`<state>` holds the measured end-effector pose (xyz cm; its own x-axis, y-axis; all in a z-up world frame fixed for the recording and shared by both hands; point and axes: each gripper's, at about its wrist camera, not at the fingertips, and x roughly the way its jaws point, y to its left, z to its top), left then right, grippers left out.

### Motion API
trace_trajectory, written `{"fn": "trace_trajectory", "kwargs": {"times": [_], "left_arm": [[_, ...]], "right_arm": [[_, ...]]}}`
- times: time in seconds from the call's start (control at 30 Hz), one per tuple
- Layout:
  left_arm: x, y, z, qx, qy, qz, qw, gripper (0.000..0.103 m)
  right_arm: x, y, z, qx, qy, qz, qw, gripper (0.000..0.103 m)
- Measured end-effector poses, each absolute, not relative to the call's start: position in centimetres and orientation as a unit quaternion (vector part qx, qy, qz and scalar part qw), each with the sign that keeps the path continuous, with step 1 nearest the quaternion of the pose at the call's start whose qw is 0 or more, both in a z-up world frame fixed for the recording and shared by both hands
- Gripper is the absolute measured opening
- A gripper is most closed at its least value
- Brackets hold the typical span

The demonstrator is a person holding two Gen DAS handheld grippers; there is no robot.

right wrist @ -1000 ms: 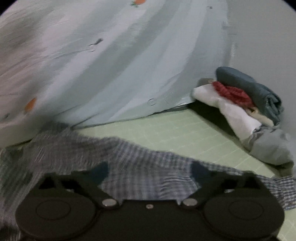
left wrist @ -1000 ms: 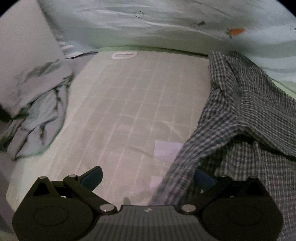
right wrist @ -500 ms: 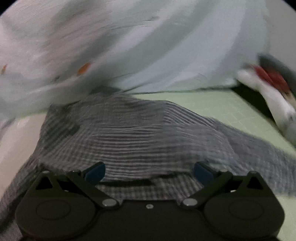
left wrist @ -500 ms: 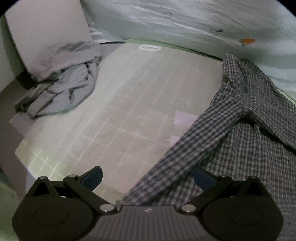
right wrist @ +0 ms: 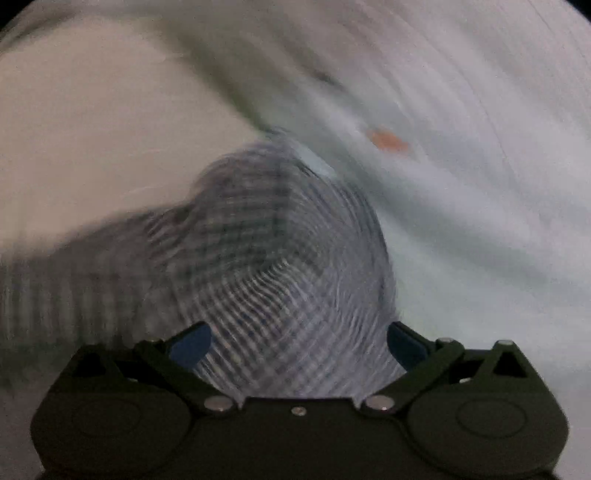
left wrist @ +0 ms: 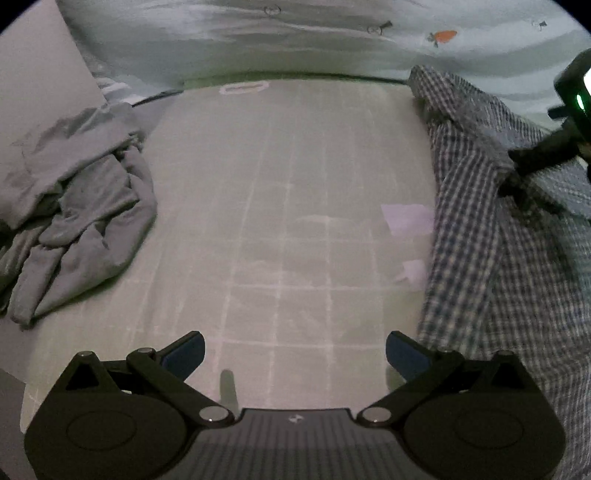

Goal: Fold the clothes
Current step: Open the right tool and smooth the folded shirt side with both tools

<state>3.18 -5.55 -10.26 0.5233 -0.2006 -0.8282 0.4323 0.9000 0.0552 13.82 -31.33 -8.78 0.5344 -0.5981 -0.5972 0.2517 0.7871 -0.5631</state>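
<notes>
A blue-and-white checked shirt (left wrist: pixel 491 236) lies spread over the right side of the gridded mat (left wrist: pixel 288 206). My left gripper (left wrist: pixel 295 350) is open and empty, low over bare mat just left of the shirt's edge. In the left wrist view the right gripper (left wrist: pixel 535 155) reaches onto the shirt from the right edge. In the right wrist view, which is heavily blurred, the right gripper (right wrist: pixel 299 341) has its jaws wide apart over a bunched part of the shirt (right wrist: pixel 280 266).
A crumpled grey garment (left wrist: pixel 81 221) lies on the mat's left side against a pale board (left wrist: pixel 33 110). A pale blue curtain with an orange carrot print (left wrist: pixel 443 36) hangs behind the mat. Pale tape patches (left wrist: pixel 406 218) sit beside the shirt.
The left gripper has shifted left off the shirt and now sits over bare mat. The right gripper has swung fast toward the shirt's bunched part; its view is smeared.
</notes>
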Motion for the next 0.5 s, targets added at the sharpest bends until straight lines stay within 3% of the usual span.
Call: {"fn": "trace_trajectory", "kwargs": {"times": [0.33, 0.5], "left_arm": [[4.4, -3.8, -10.5, 0.091, 0.429, -0.209, 0.874, 0.103], [4.4, -2.2, -10.8, 0.076, 0.437, -0.199, 0.874, 0.103]], "right_arm": [[4.7, -24.4, -10.5, 0.145, 0.328, -0.347, 0.867, 0.102], [2.2, -19.4, -11.5, 0.182, 0.329, -0.331, 0.865, 0.082]]}}
